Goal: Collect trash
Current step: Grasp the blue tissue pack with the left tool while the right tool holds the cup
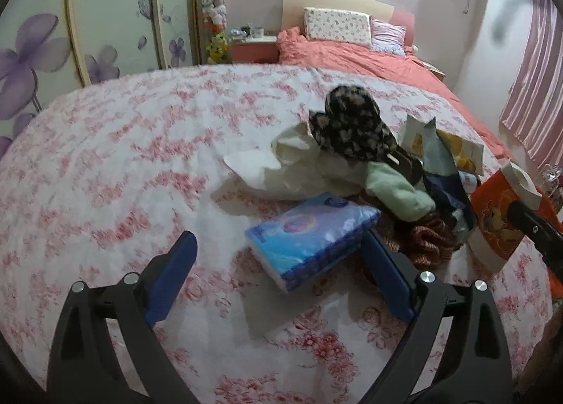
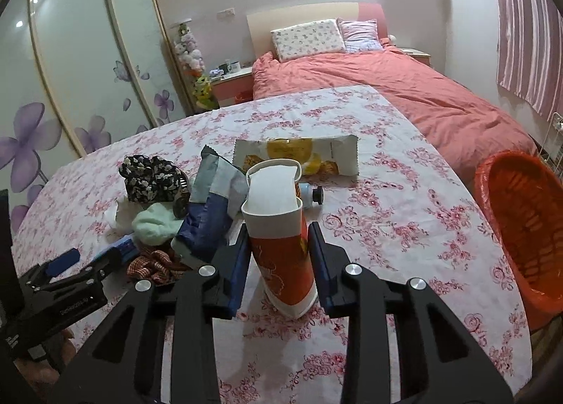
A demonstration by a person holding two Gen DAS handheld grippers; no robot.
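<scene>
On a table spread with a pink floral cloth (image 1: 105, 165), the left gripper (image 1: 278, 245) hovered with its jaws wide, holding nothing — a blue tissue pack (image 1: 309, 238) lay between and just beyond its fingers, one corner against the right-hand pad. Beside it sat a heap of clothes and wrappers, topped by a black floral cloth (image 1: 352, 122). To the right, the right gripper (image 2: 279, 245) stood narrowed around a squashed red-and-white paper cup (image 2: 281, 245), its pads at the cup's sides. The pickup step appeared under way. The next move likely called for a firm squeeze, then a lift and swing right to the orange bin (image 2: 527, 221) beside the table.
</scene>
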